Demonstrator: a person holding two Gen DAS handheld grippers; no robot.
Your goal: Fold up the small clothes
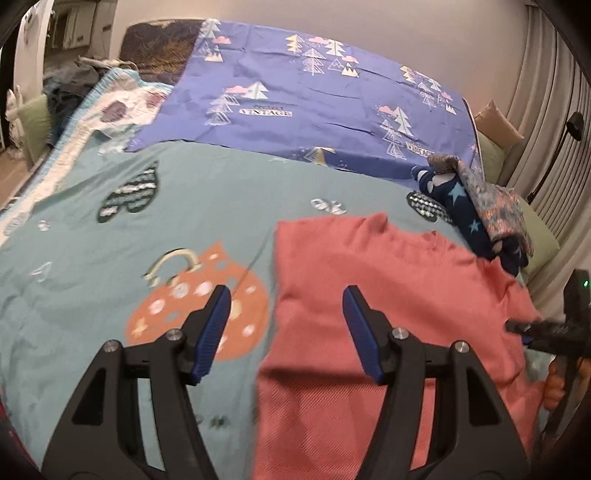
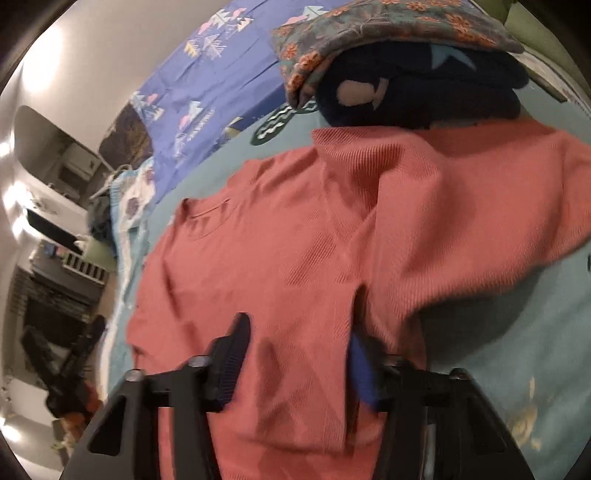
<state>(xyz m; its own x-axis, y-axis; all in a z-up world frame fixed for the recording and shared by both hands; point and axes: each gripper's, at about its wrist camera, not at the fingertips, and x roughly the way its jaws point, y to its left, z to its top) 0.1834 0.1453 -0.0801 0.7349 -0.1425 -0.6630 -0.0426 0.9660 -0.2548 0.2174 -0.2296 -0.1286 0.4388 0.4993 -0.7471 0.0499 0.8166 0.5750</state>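
Left wrist view looks low across the bed point(image 1: 207, 206), facing the wall. Right wrist view sits closer, tilted. Both share the pink shirt point(image 1: 388, 288) point(image 2: 288, 251).

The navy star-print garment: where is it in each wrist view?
Left wrist: navy star-print garment at right, beyond the pink top, under a floral cloth.
Right wrist: top centre-right, beyond the pink top, under the floral cloth.
Shared landmark: purple tree-print sheet.

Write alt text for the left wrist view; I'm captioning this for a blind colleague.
The open left gripper hovers over the left edge of a coral shirt spread on a teal bedspread. Beyond lie a purple sheet and a small pile of clothes; the right gripper enters at far right.
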